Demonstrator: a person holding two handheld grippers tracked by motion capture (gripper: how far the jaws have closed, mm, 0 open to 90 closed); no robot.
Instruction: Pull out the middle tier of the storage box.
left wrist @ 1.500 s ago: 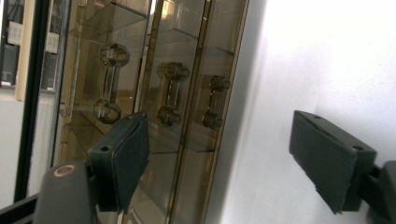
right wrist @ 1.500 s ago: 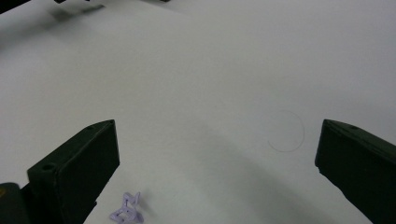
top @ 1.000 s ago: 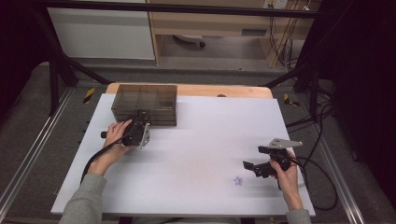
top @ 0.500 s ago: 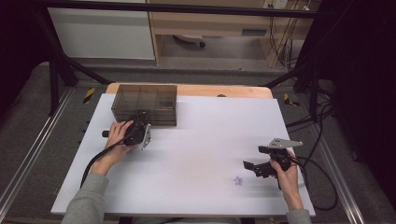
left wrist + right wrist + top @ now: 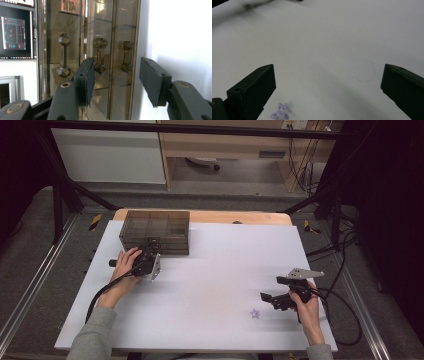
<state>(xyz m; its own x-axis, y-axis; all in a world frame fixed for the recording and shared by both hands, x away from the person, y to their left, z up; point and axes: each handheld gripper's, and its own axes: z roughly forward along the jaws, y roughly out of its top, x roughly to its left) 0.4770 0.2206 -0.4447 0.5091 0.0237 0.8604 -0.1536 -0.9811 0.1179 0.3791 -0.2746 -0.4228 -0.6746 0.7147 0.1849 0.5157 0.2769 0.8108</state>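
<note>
A small smoke-tinted clear drawer cabinet stands at the table's back left. Its drawer fronts with dumbbell-shaped handles show close up in the left gripper view. My left gripper is open and turned on its side, with its tips right at the cabinet's front; the jaws straddle the lower part of the drawer fronts without touching a handle. My right gripper is open near the front right, empty. A tiny purple star-shaped piece lies on the sheet just before it, beside the left jaw.
A white sheet covers the tabletop, with a wooden edge at the back. Cables trail off the right side. A faint pencilled circle marks the sheet between the right jaws. Dark frame posts stand at both sides.
The left gripper has edged slightly closer to the cabinet front. The right gripper and the purple piece have stayed put.
</note>
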